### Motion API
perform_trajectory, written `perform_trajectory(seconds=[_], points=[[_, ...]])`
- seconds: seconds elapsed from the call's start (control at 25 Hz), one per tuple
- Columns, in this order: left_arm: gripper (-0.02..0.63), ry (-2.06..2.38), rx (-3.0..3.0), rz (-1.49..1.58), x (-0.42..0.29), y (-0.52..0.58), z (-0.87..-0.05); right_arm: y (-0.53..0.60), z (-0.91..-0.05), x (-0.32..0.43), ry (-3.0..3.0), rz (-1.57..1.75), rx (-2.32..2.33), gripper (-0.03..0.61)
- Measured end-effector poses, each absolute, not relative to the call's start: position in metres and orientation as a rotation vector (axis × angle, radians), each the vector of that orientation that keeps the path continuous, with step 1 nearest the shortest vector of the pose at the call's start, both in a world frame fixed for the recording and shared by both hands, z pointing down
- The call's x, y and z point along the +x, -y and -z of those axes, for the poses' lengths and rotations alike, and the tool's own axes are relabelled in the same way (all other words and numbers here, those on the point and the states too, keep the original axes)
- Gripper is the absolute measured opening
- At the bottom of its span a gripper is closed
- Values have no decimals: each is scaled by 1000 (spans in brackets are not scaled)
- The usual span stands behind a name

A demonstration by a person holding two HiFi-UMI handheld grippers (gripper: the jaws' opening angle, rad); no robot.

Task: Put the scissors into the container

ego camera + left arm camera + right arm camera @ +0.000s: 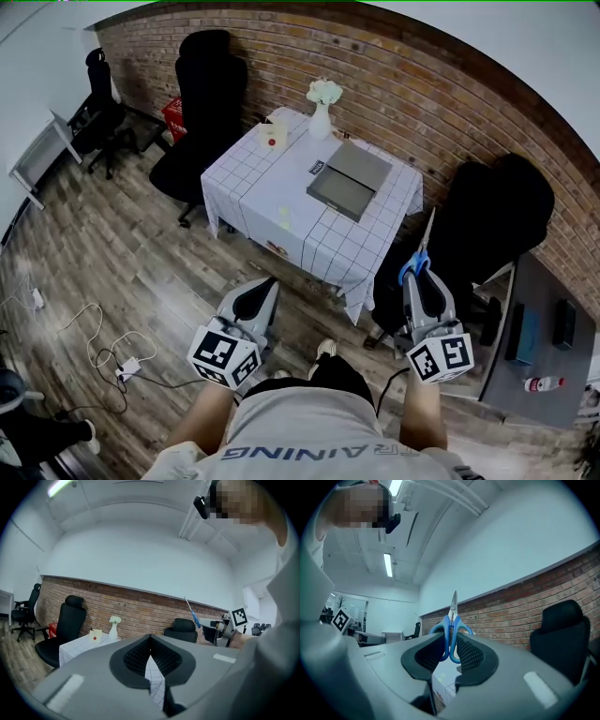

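Because the head view looks steeply down, the person's trunk is cut off at the lower edge. On the shirt (309, 441) only the letters "AINING" are made out, upside down. The left gripper (266, 287) is held over the wooden floor (141, 262). The right gripper (419, 277) is held near the corner of the table (272, 187), with a black chair (492, 220) just behind it. The scissors (418, 259) are carried in it, well apart from the grey container (349, 178), which lies on the checked cloth. A vase (321, 120) of white flowers is seen at the table's far edge. A dark label beside the container is too small to be read.

In the left gripper view, the jaws are seen brought together at their tips, with nothing between them. Much of the table is hidden behind them.

In the right gripper view, the jaws are partly closed and clamped on the blue handles of the scissors. The blades are pressed together and point upward. The container is hidden behind the jaws.
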State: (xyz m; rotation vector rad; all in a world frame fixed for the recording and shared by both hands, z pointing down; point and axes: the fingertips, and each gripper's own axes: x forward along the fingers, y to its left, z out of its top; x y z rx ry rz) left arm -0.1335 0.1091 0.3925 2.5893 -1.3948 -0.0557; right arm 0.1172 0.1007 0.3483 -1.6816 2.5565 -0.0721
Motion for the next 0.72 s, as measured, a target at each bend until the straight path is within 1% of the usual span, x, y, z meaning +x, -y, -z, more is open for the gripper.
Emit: perform_trajectory(seconds=[0.32,0.72], points=[[-2,1360,2604,-3,-109,-16,-396,-5,-358,141,-2532,98,-1682,100],[-2,1447,2592,-34,-66,105,-390,128,-360,184,-2587,107,-1623,100]])
